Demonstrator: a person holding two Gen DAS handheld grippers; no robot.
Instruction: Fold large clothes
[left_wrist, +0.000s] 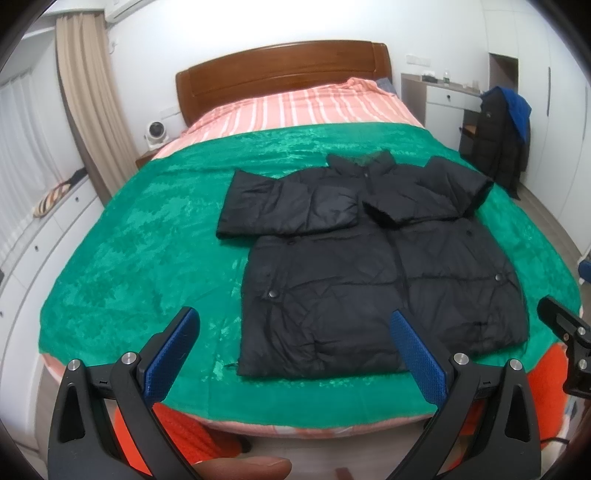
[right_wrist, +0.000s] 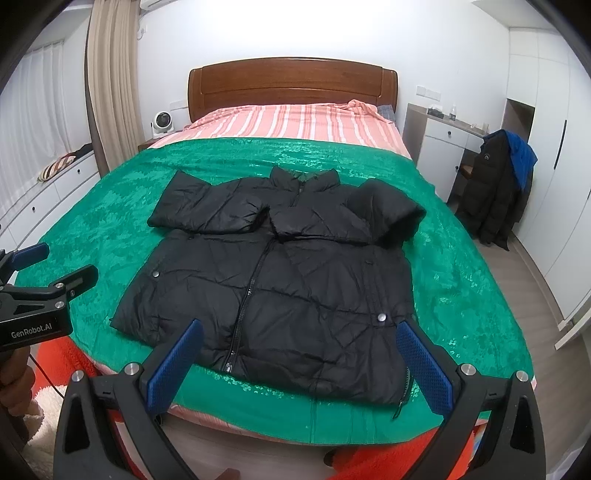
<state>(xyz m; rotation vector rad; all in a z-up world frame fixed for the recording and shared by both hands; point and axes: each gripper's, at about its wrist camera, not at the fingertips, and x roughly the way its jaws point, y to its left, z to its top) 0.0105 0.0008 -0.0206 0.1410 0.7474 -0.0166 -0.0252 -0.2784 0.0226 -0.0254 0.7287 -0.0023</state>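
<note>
A black puffer jacket (left_wrist: 373, 266) lies front up on a green blanket (left_wrist: 147, 236), collar toward the headboard, both sleeves folded across its chest. It also shows in the right wrist view (right_wrist: 280, 280). My left gripper (left_wrist: 293, 325) is open and empty, held above the bed's foot edge near the jacket's hem. My right gripper (right_wrist: 299, 336) is open and empty, over the hem by the zipper end. The left gripper also shows at the left edge of the right wrist view (right_wrist: 55, 264), and part of the right gripper at the right edge of the left wrist view (left_wrist: 565, 325).
The bed has a wooden headboard (right_wrist: 291, 85) and a pink striped sheet (right_wrist: 288, 123). A chair draped with dark and blue coats (right_wrist: 498, 188) stands right of the bed by a white desk (right_wrist: 443, 140). White drawers (left_wrist: 44, 236) run along the left wall. An orange rug (right_wrist: 406, 458) lies below the foot.
</note>
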